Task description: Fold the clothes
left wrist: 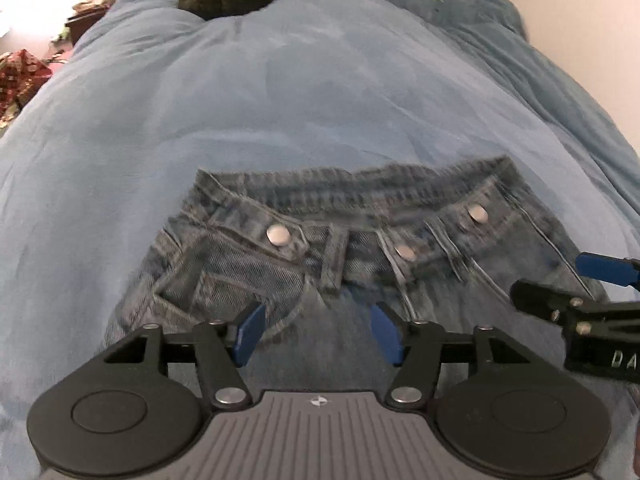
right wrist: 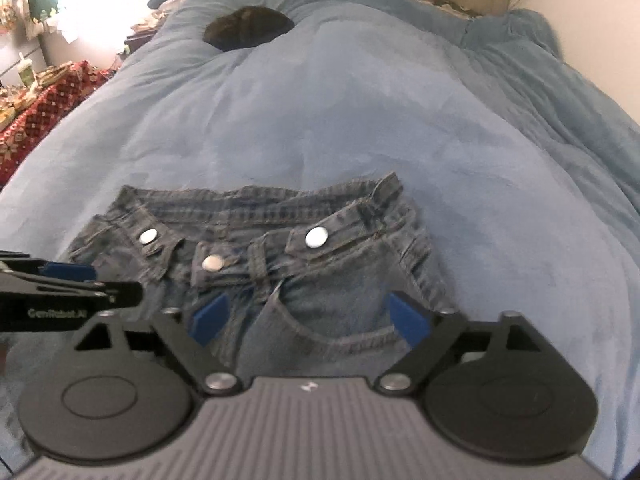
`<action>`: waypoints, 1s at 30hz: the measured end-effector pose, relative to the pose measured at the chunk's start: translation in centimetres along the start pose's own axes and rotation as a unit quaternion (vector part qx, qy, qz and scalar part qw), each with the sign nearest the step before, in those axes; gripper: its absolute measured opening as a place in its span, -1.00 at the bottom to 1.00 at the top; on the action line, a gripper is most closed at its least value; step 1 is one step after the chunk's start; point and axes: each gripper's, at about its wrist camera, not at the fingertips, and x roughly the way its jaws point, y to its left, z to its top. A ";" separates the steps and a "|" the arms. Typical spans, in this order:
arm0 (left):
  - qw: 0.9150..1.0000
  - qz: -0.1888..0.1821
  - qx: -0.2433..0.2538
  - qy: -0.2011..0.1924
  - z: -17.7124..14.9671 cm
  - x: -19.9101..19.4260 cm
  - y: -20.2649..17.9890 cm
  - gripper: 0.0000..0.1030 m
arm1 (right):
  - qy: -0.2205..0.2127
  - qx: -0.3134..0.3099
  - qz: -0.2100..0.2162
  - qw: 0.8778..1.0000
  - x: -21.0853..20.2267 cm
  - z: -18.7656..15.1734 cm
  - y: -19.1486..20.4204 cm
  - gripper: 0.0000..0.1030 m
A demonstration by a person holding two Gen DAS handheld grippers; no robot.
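Jeans [left wrist: 360, 248] lay waistband-up on a blue bed [left wrist: 280, 100]. Left gripper [left wrist: 318, 330] and right gripper [right wrist: 310, 318] hovered above, fingers apart, gripping nothing.

One pair of blue denim jeans [left wrist: 280, 264] [right wrist: 280, 264] lay flat on a blue bed cover, in the lower centre of both wrist frames. The waistband ran across the frame at the far end, slightly rumpled and gaping open, with ribbed elastic showing inside. Three silver snap buttons [left wrist: 278, 235] [right wrist: 316, 237] sat along the front waistband tabs, and belt loops were visible. A curved front pocket seam showed nearest the camera. The legs ran out of sight below the lower edge.
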 end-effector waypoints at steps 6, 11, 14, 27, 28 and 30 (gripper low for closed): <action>1.000 0.008 0.010 0.007 -2.5 -2.3 0.2 0.32 | 0.015 -0.019 0.012 1.000 -2.9 -3.1 1.5 0.99; 1.000 0.017 0.008 0.016 -4.8 -4.0 1.6 0.32 | 0.046 -0.013 0.033 0.998 -4.2 -5.2 2.5 0.99; 1.000 0.022 0.004 0.021 -6.1 -4.9 3.0 0.31 | 0.044 -0.006 0.029 0.999 -5.0 -6.3 3.2 0.99; 0.994 0.111 -0.014 0.012 -9.6 -10.2 13.0 0.31 | 0.077 -0.035 0.042 0.996 -5.1 -7.1 3.6 0.99; 0.993 0.116 -0.011 0.011 -9.7 -10.4 13.8 0.31 | 0.079 -0.031 0.041 0.996 -5.2 -7.2 3.4 0.99; 0.993 0.120 -0.009 0.011 -9.8 -10.7 15.0 0.31 | 0.089 -0.019 0.041 0.995 -5.4 -7.3 3.0 0.99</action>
